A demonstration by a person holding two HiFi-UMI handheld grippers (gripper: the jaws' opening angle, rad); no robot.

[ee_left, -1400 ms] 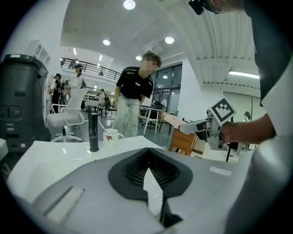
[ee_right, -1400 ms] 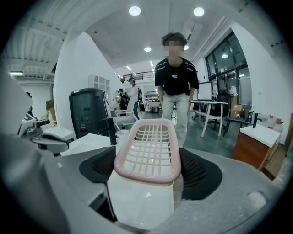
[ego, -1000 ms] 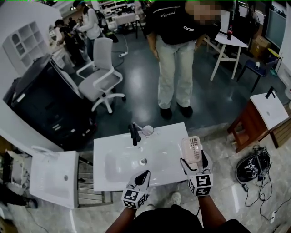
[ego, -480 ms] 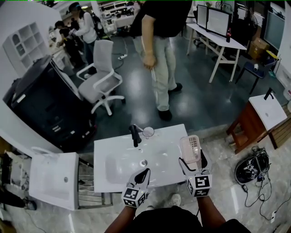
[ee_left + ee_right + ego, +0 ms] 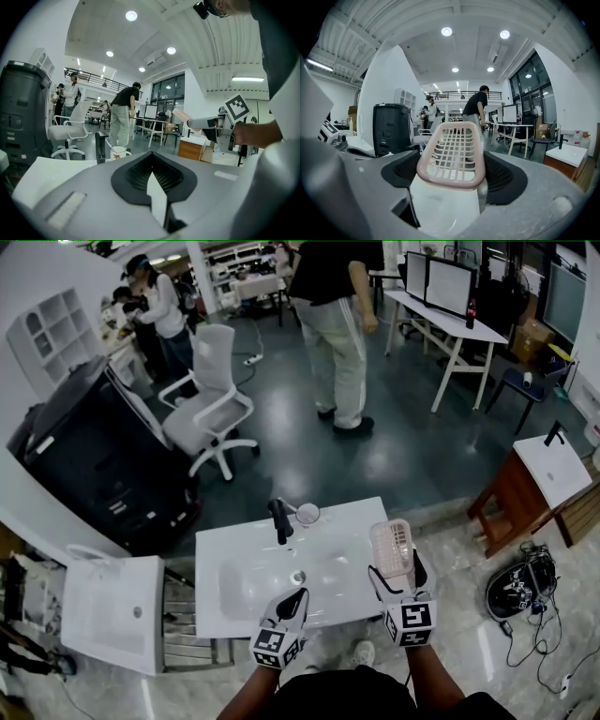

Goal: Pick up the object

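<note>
Gripping a pink mesh basket (image 5: 451, 149), the right claw (image 5: 395, 570) has both jaws pressed on the basket's near end; the open lattice points away from the hand. In the head view the basket sits over the right end of the white worktop (image 5: 347, 521). The left gripper view shows it held out level with the room behind it, seemingly off the surface.

Left claw (image 5: 154, 180): jaws together, nothing between them, low over the worktop's near edge.

Each claw's cube carries black-and-white square markers; no readable lettering.

The worktop has a sunken basin (image 5: 253, 577) with a drain (image 5: 298, 576). A black tap (image 5: 277, 518) stands at the far edge, with a white cup (image 5: 307, 513) just beside it.

Beyond are a white chair (image 5: 211, 399) and a standing person (image 5: 336, 334).
</note>
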